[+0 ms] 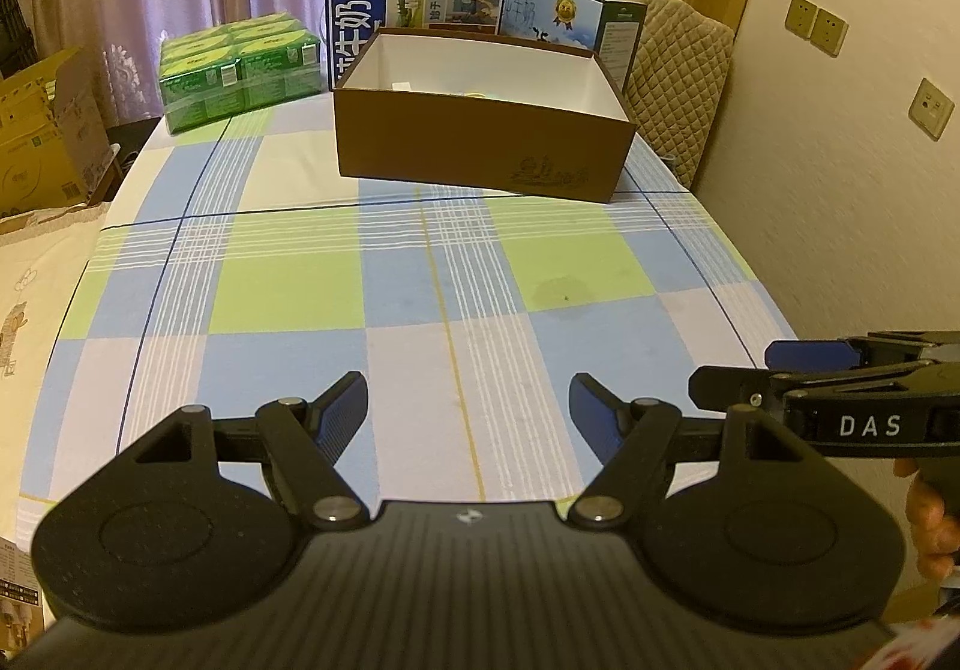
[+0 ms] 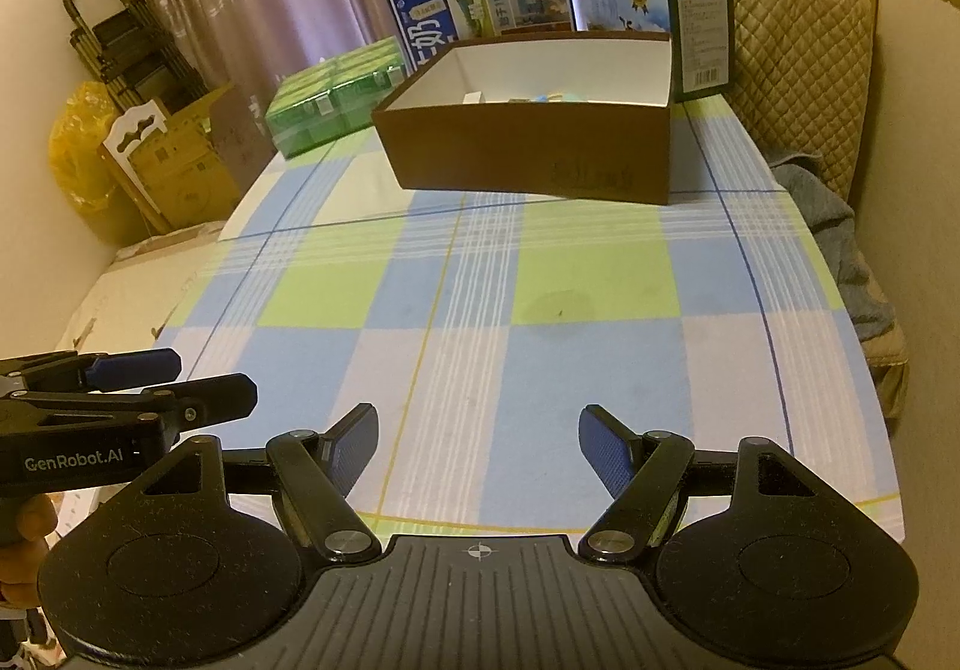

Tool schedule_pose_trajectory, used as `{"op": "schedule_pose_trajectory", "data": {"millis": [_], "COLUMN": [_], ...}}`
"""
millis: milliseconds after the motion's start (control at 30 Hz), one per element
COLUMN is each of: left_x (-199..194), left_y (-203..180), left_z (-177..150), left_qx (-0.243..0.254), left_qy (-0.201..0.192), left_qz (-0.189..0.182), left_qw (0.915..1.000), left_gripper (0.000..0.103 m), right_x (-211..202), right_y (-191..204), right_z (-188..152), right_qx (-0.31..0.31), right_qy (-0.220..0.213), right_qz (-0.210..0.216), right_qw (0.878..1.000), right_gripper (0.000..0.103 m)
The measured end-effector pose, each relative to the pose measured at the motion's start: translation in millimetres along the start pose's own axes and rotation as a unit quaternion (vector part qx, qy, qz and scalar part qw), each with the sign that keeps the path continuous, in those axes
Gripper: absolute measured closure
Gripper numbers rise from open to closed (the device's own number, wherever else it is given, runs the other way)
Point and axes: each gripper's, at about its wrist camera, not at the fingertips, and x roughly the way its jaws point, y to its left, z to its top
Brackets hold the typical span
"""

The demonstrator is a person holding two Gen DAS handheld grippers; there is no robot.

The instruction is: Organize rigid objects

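An open brown cardboard box (image 1: 480, 141) with a white inside stands at the far end of the checked tablecloth (image 1: 420, 280). It also shows in the right wrist view (image 2: 528, 147), with several small objects (image 2: 540, 98) lying low inside it. My left gripper (image 1: 468, 406) is open and empty over the near edge of the table. My right gripper (image 2: 480, 430) is open and empty beside it. Each gripper shows in the other's view, the right one (image 1: 744, 370) at the right edge, the left one (image 2: 210, 379) at the left edge.
Behind the brown box stand a blue milk carton box (image 1: 414, 3) and a lighter blue one (image 1: 570, 15). A green shrink-wrapped pack (image 1: 240, 69) lies at the far left. A quilted chair back (image 2: 798, 69) stands far right. Cardboard boxes (image 2: 180, 165) sit left of the table.
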Motion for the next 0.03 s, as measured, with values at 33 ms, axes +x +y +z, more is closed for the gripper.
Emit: {"op": "schedule_pose_trajectory", "data": {"millis": [33], "left_x": [1.3], "left_y": [0.3], "left_z": [0.8], "left_qx": [0.000], "left_qy": [0.002], "left_qz": [0.000], "left_qw": [1.0000], "left_gripper": [0.032], "right_x": [0.5], "right_y": [-0.2], "right_z": [0.7], "right_qx": [0.001], "right_qy": [0.000], "right_qz": [0.000], "right_qw": [1.000], "right_gripper": [0.032]}}
